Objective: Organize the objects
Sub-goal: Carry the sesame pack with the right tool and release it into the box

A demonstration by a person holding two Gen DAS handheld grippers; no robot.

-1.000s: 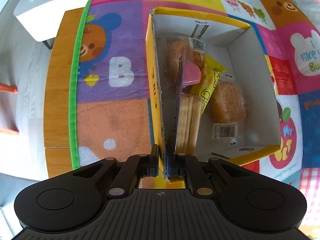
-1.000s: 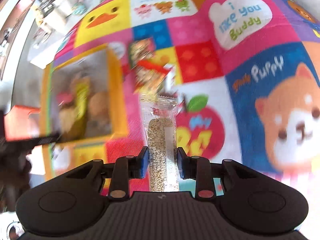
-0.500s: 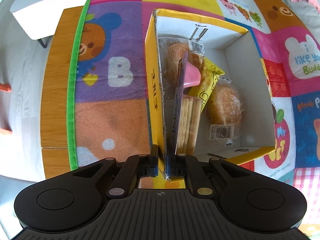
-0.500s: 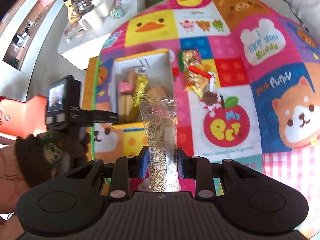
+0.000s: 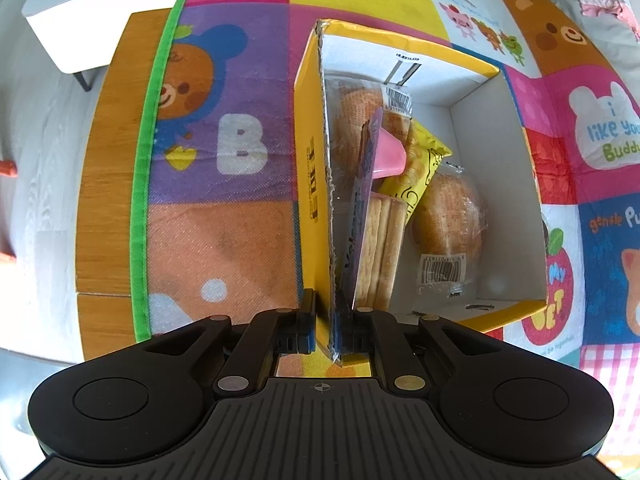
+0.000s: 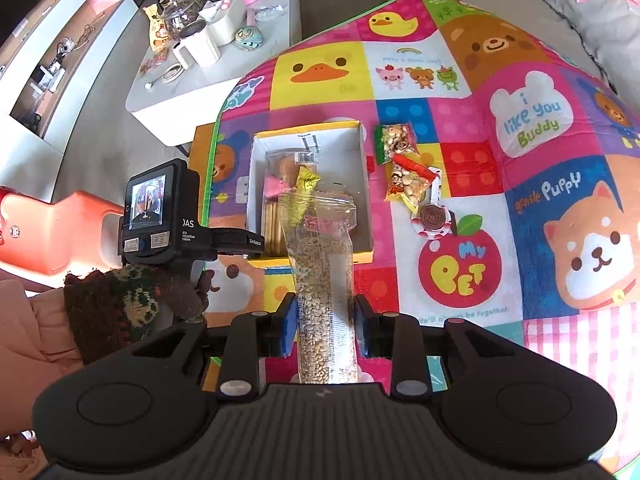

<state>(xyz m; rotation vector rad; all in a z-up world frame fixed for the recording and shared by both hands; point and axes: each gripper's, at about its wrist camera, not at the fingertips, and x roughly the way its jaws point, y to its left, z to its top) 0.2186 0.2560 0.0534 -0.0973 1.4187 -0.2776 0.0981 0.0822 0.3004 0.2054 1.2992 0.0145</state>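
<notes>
The right gripper (image 6: 325,330) pinches a clear grain packet (image 6: 322,280) mid-body, above the mat, near the yellow box (image 6: 364,148). It looks light, crinkly, slippery; that middle grip suits it. The left gripper (image 5: 325,330) clamps the box wall. Underneath: a bright cartoon mat (image 6: 520,184), cluttered white table (image 6: 208,80) behind.

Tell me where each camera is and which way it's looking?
Left wrist: on the left gripper, looking down at the box wall it pinches; no body shows.
Right wrist: on the right gripper, higher up, looking down at the mat and the bag it holds; a gloved hand shows.
Both see the box and mat.
</notes>
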